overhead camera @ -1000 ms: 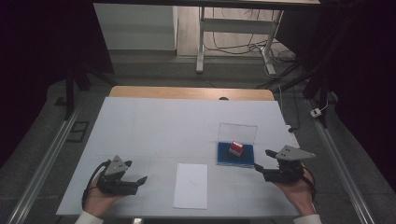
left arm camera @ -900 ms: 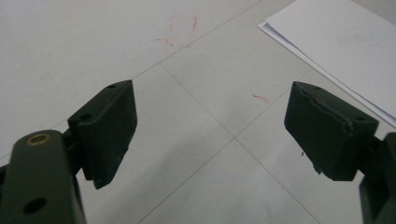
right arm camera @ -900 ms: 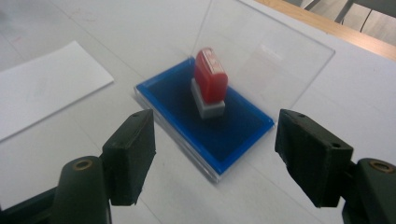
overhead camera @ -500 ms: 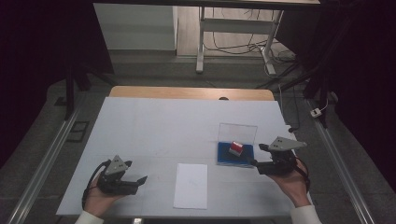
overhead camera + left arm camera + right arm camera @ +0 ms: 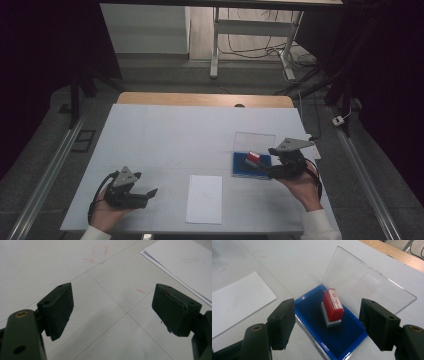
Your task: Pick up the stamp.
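Note:
A red stamp with a grey base stands on a blue ink pad whose clear lid is tilted open behind it. In the high view the stamp and blue pad sit at the table's right. My right gripper is open at the pad's near right edge, its jaws wide either side of the stamp in the right gripper view, touching nothing. A white paper sheet lies at front centre. My left gripper rests open at the front left, nothing between its jaws.
The white table cover spreads across most of the table, with a wooden edge at the back. Faint red pen marks show on the cover ahead of the left gripper. A metal rail runs along the left side.
My right gripper has moved left toward the ink pad and now reaches its edge beside the stamp. The left gripper has stayed still.

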